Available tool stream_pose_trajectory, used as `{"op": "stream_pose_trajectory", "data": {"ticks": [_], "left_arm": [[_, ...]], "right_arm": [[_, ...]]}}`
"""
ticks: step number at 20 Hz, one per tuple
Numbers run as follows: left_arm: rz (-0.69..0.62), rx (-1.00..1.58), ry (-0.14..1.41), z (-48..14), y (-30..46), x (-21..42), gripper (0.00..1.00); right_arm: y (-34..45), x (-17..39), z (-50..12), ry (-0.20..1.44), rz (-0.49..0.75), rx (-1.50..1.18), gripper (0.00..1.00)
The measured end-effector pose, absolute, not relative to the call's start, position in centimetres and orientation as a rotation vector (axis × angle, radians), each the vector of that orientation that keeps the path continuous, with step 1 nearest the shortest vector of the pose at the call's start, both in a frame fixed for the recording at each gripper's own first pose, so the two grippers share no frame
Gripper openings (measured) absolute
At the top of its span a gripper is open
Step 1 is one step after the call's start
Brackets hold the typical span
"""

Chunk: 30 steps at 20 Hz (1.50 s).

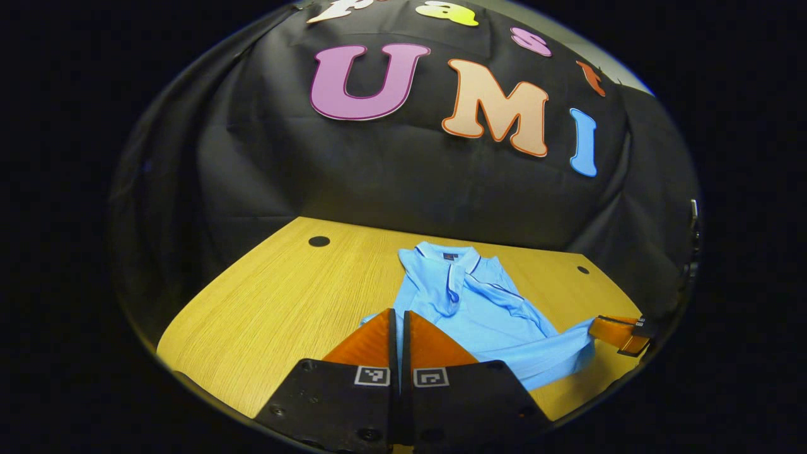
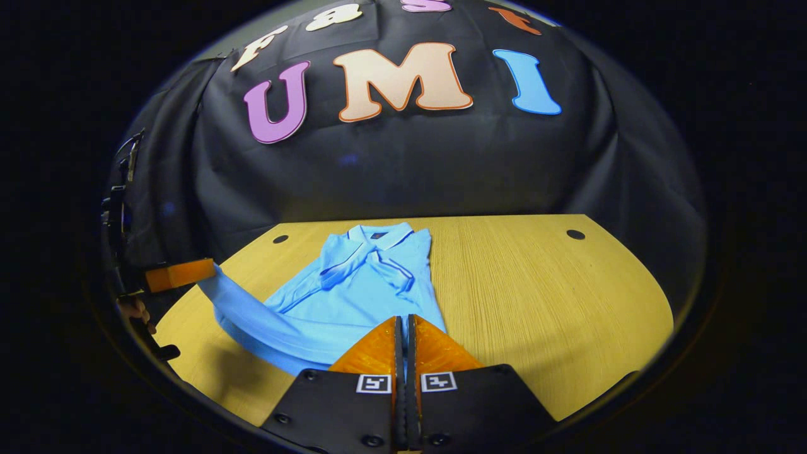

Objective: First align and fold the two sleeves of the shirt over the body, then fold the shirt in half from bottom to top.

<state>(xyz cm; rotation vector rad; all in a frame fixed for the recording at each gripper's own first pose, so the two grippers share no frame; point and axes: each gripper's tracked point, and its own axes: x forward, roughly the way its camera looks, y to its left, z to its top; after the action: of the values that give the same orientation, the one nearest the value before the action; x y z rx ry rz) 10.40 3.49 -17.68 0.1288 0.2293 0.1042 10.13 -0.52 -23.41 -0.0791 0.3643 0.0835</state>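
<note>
Black draped cloth backs a wood-grain desk (image 1: 271, 302) with a rounded front edge and small dark round holes near its far corners. On it lies a light blue polo shirt (image 1: 485, 309), smooth knit, collar trimmed with thin dark lines, collar end toward the cloth wall. Both sleeves are folded over the body; the hem end is lifted off the desk in a soft sagging band.

Left gripper view: the left gripper (image 1: 400, 318) has its wedge-shaped fingers pressed together, a sliver of blue fabric pinched between them at the shirt's lower edge. The right gripper (image 1: 621, 331) shows at far right, gripping the other hem corner, cloth stretched to it.

Right gripper view: the right gripper's fingers (image 2: 378, 350) are pressed together on the shirt's near edge. The left gripper sits at far left holding raised hem, with a hand (image 2: 132, 310) below it.
</note>
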Motion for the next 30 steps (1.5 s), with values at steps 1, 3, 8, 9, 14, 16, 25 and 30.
{"op": "stream_pose_trajectory", "data": {"ticks": [1, 3, 8, 9, 14, 16, 25, 30], "left_arm": [[0.104, 0.129, 0.225, -17.3, 3.5, 12.0, 0.00], [0.107, 0.123, 0.220, -16.7, 3.9, 15.2, 0.00], [0.098, 0.118, 0.211, -16.0, 4.5, 23.3, 0.00], [0.100, 0.114, 0.226, -16.4, 4.8, 24.8, 0.00], [0.133, 0.079, 0.243, -17.1, 6.7, 31.6, 0.00], [0.155, 0.083, 0.246, -17.4, 7.7, 33.4, 0.00], [0.277, 0.113, 0.303, -18.2, 9.9, 31.0, 1.00], [0.297, 0.166, 0.261, -14.2, 8.4, 23.1, 0.96]], "right_arm": [[-0.6, 11.8, -23.3, 0.363, 0.085, -0.076, 0.03], [-1.0, 15.2, -23.1, 0.364, 0.083, -0.076, 0.03], [-0.5, 24.5, -21.9, 0.336, 0.111, -0.101, 0.02], [-0.2, 26.4, -22.0, 0.334, 0.123, -0.113, 0.03], [0.2, 34.1, -22.3, 0.313, 0.135, -0.150, 0.03], [-0.3, 35.9, -23.0, 0.321, 0.130, -0.148, 0.02], [-2.6, 32.8, -22.7, 0.391, 0.143, -0.073, 0.89], [-2.7, 26.5, -19.2, 0.353, 0.137, -0.054, 0.94]]}}
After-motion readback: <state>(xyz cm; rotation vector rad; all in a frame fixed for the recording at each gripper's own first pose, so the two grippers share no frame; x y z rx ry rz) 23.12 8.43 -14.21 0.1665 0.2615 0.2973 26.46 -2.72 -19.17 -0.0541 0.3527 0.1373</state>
